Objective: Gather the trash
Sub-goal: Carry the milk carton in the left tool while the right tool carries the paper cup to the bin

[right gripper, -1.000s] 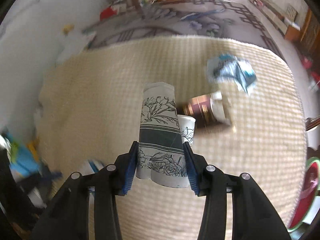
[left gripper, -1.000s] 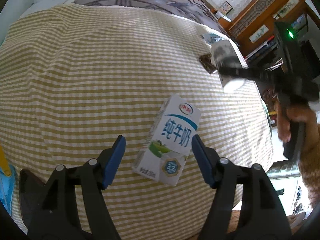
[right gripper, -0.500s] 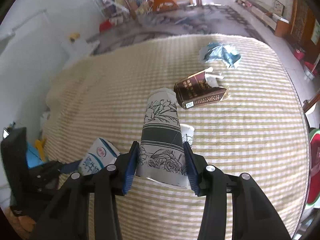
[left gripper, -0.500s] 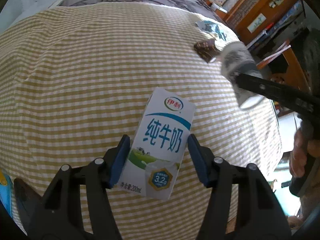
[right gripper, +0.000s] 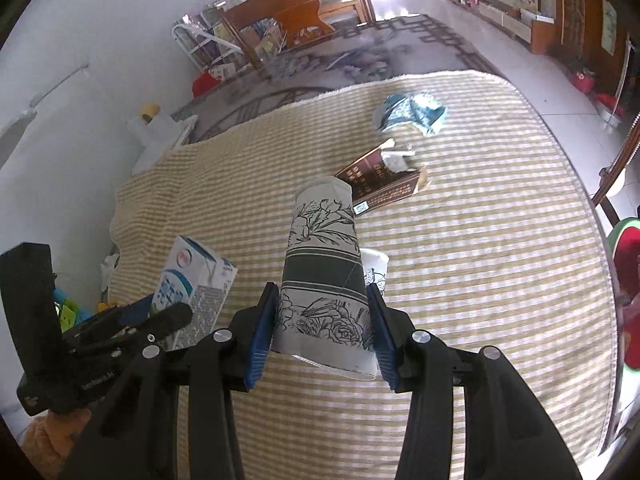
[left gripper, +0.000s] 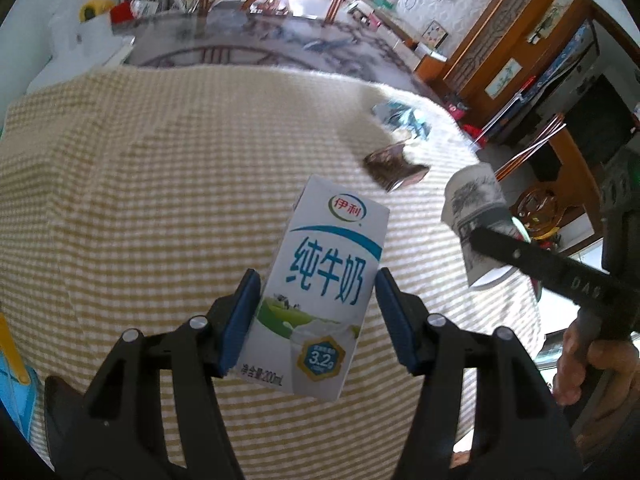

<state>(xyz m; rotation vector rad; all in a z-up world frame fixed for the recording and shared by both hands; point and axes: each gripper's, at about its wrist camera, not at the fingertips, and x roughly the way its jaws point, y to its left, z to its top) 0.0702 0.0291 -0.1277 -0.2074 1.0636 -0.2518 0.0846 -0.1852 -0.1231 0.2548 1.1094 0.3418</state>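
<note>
While the milk carton (left gripper: 324, 284) fills the middle of the left wrist view, printed face toward the camera, the right wrist view shows only its top and one side (right gripper: 196, 276) past the left gripper's dark body. The left gripper (left gripper: 318, 316) clamps the carton between its blue pads, long axis running forward along the fingers, top end tilted slightly right and raised over the checked tablecloth (left gripper: 160, 200). The right gripper (right gripper: 322, 326) is closed on a floral paper cup (right gripper: 324, 272), whose long axis also runs away from the camera, narrow base farthest. Only the right view shows a small white cup (right gripper: 375, 266) just behind it. Beyond lie a brown cigarette pack (right gripper: 380, 184) and, nearby, a crumpled blue wrapper (right gripper: 408, 112), both on the cloth.
</note>
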